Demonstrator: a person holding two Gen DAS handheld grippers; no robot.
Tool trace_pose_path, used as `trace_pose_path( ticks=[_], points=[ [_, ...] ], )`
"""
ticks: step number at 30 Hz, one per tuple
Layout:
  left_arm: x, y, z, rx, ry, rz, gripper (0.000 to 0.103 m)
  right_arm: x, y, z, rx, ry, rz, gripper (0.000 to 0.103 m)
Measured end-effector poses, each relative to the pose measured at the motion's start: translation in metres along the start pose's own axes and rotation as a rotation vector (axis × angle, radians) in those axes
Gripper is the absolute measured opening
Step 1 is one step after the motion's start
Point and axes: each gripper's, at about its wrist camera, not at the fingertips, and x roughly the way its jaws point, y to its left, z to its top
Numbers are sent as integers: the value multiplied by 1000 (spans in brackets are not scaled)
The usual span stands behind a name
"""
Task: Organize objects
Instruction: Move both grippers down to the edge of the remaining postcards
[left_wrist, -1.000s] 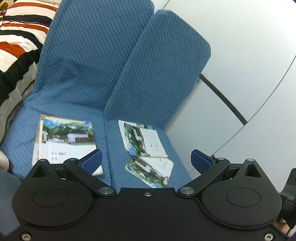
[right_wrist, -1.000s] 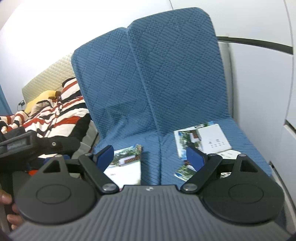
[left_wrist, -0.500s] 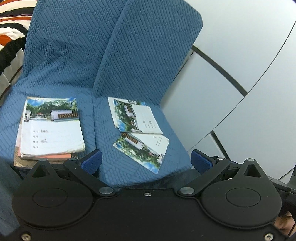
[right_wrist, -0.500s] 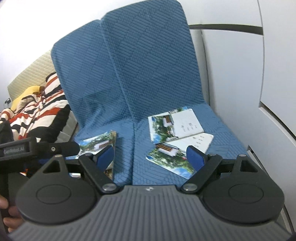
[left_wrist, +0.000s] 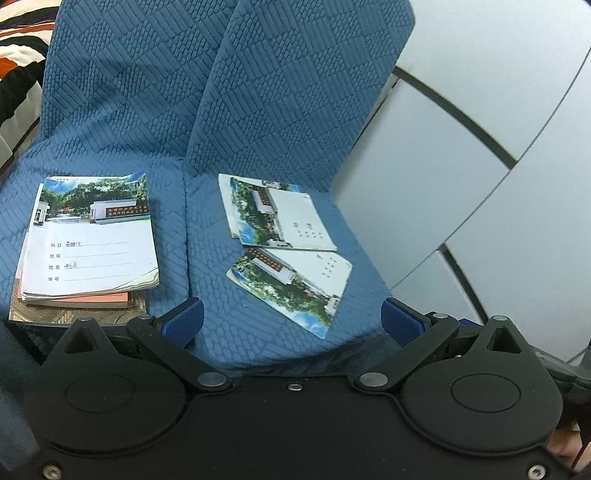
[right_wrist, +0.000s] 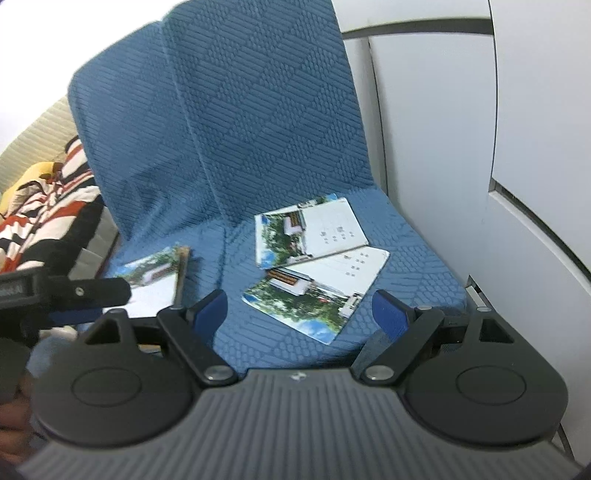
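On the left seat cushion lies a booklet stack; on the right cushion, two booklets overlap.

Bright, even light — fisheye-bent edges, right wrist view slightly blurred

Blue seats under scattered notebooks

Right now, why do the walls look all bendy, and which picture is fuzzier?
Left wrist view: the fisheye lens curves the grey wall panels, yet the stack of notebooks looks sharp, its printed lines clear. Right wrist view: the same bending, but softer overall, with the striped blanket and seat edges smeared.
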Motion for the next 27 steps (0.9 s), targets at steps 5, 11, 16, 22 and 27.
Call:
trace_pose_path(
  ticks=[5,11,16,22,27],
  points=[
    [31,3,2,5,19,18,102,29,-15,-5,22,-4,-26,87],
    [73,12,8,-32,46,45,102,69,-36,-5,55,-9,-64,87],
    [105,19,16,-54,57,65,102,97,-50,3,61,-31,-81,87],
    [140,24,24,-57,72,92,102,137,-64,12,91,2,-68,87],
    [173,32,30,-61,86,101,102,173,-78,17,132,38,-16,87]
  ],
)
